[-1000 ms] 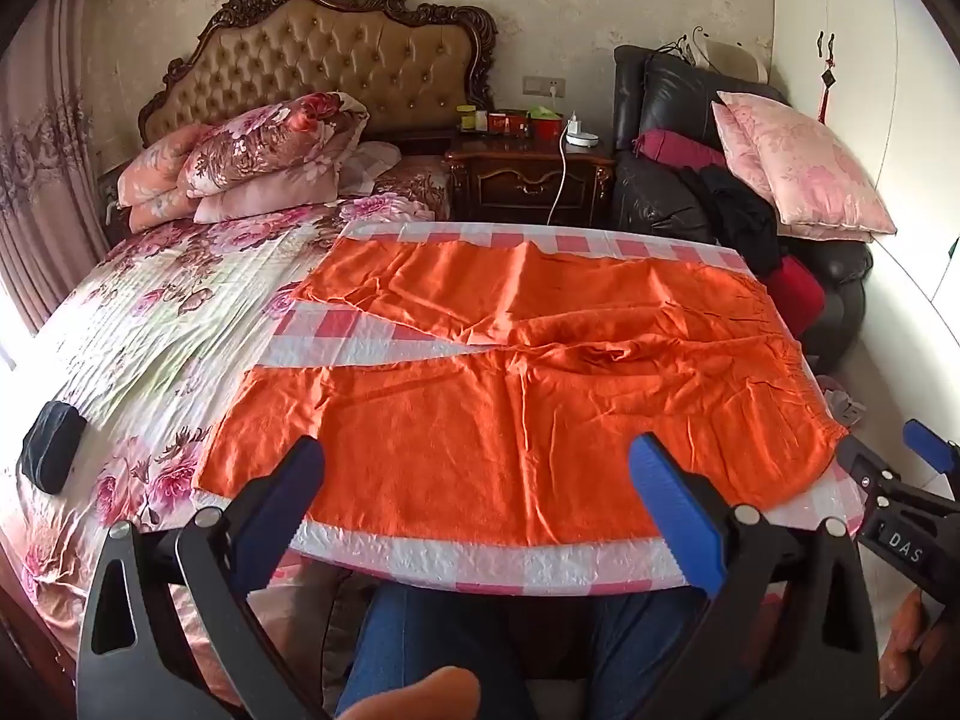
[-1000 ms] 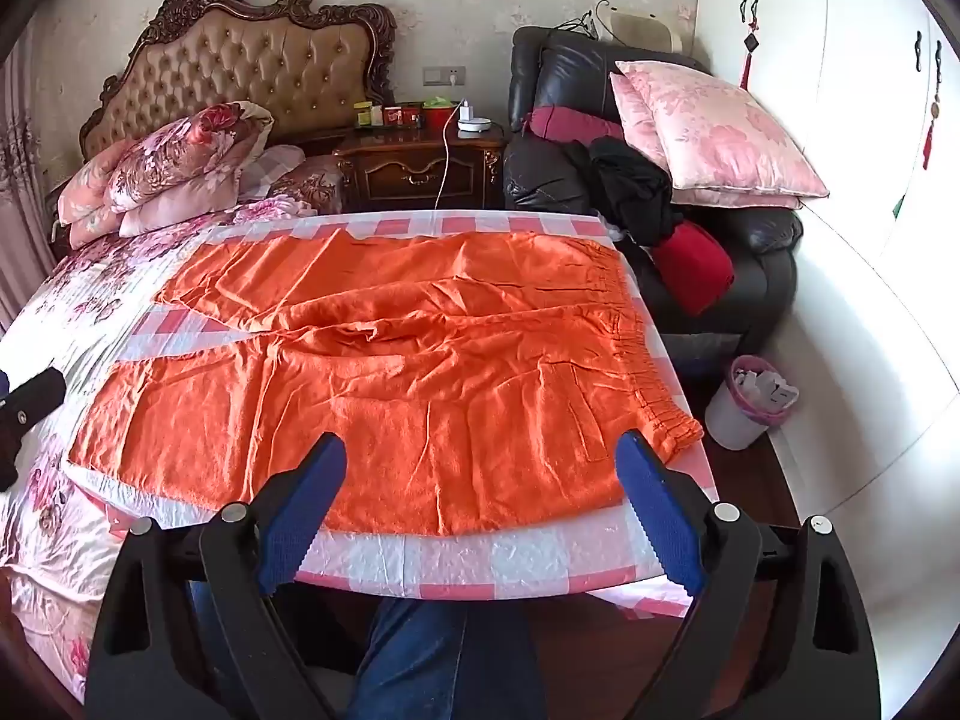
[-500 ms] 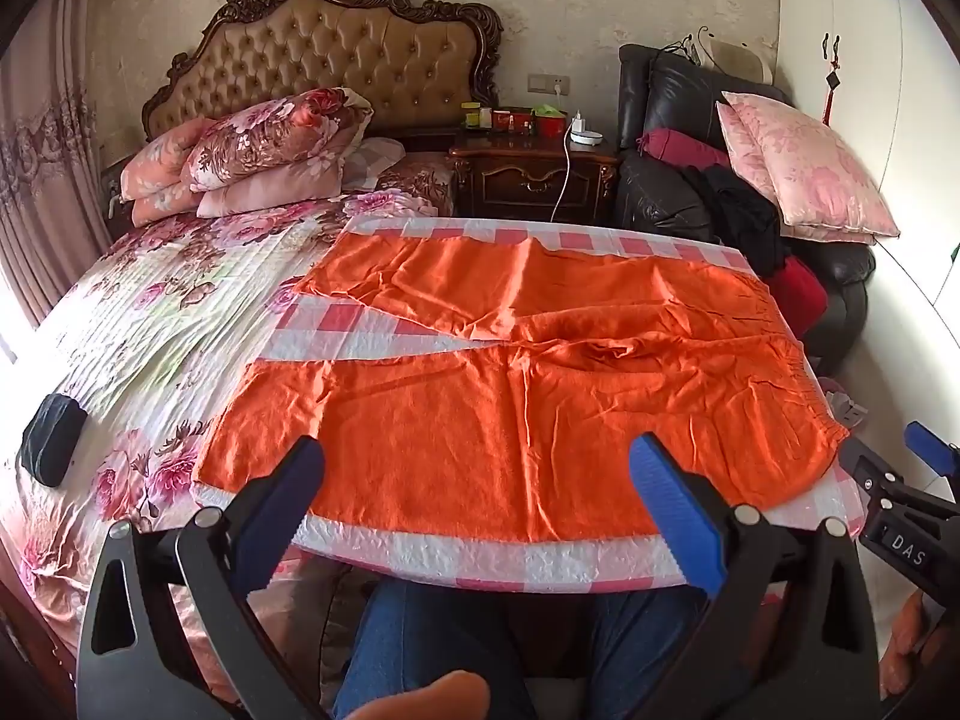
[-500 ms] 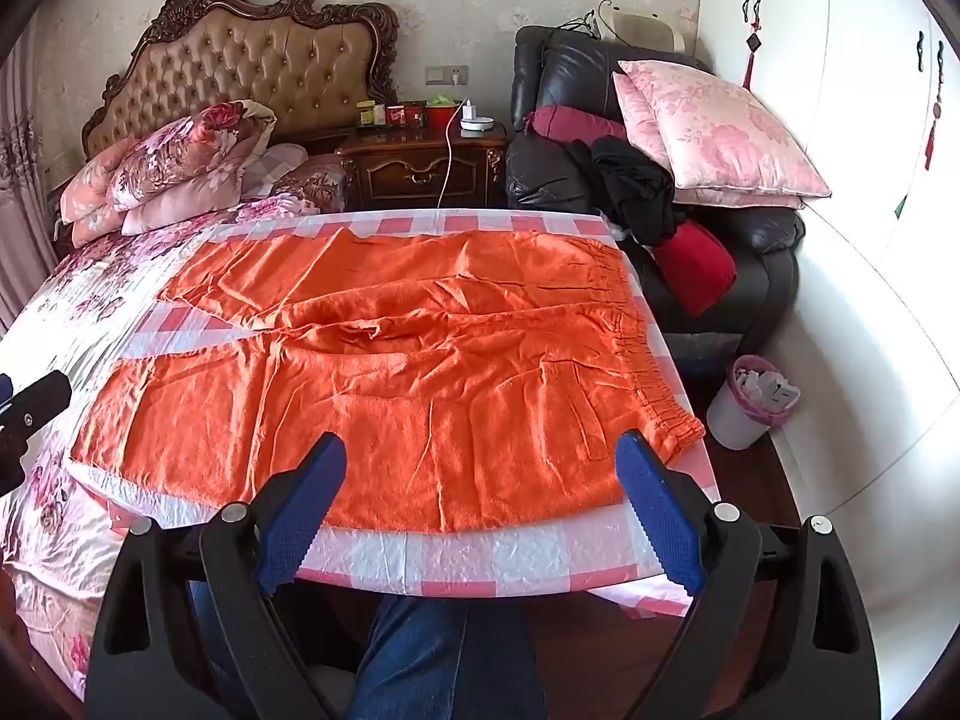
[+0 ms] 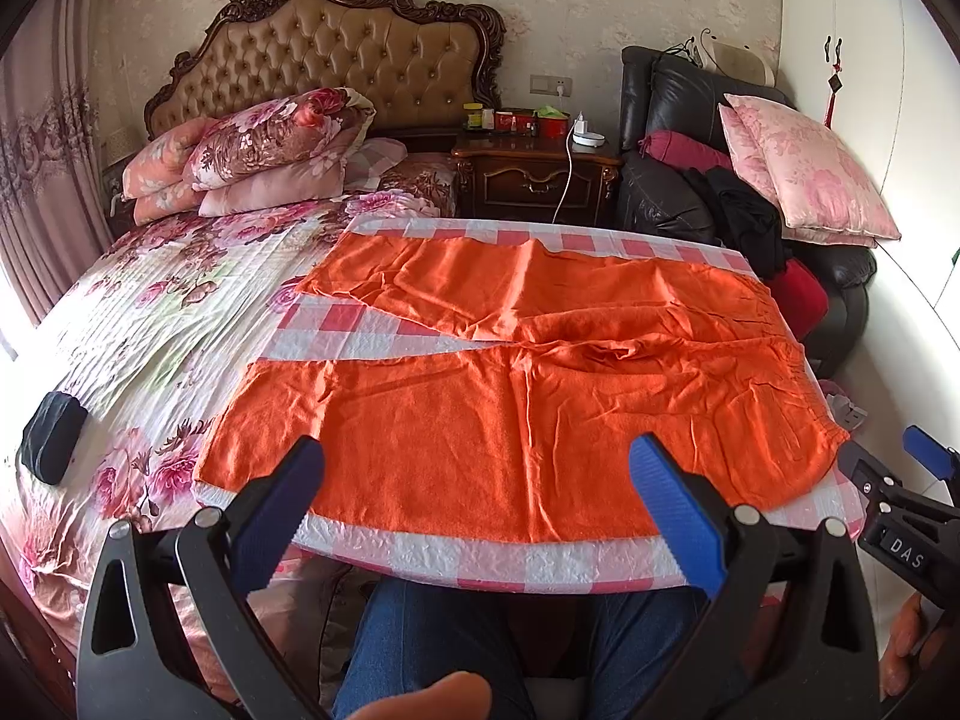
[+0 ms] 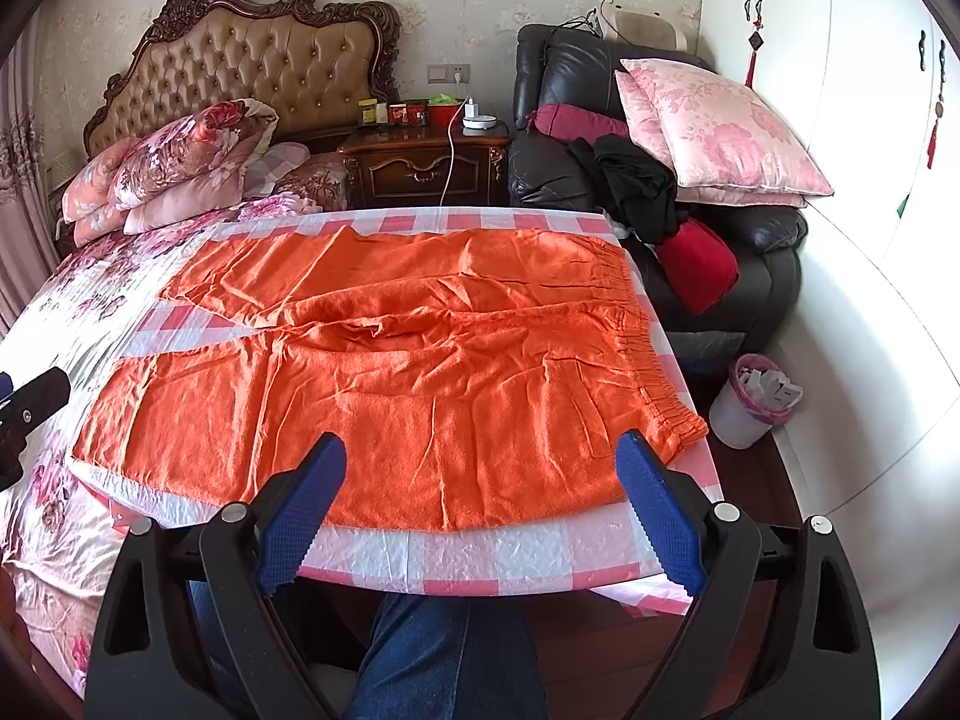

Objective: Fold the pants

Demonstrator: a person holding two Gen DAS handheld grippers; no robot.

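Matt orange cloth pants (image 5: 516,414) on crinkled glossy tablecloth (image 5: 480,558).

The only lettering that can be read is "DAS", in pale capitals on a small dark plate (image 5: 905,545) set on the black body of the right gripper (image 5: 918,468), which shows at the right edge of the left wrist view. The tins and jars (image 6: 408,113) on the nightstand (image 6: 426,165) carry labels, red, yellow and green, but the print on them is too small to make out in either view. No lettering shows on the red hanging charm (image 6: 755,43) on the wardrobe door.
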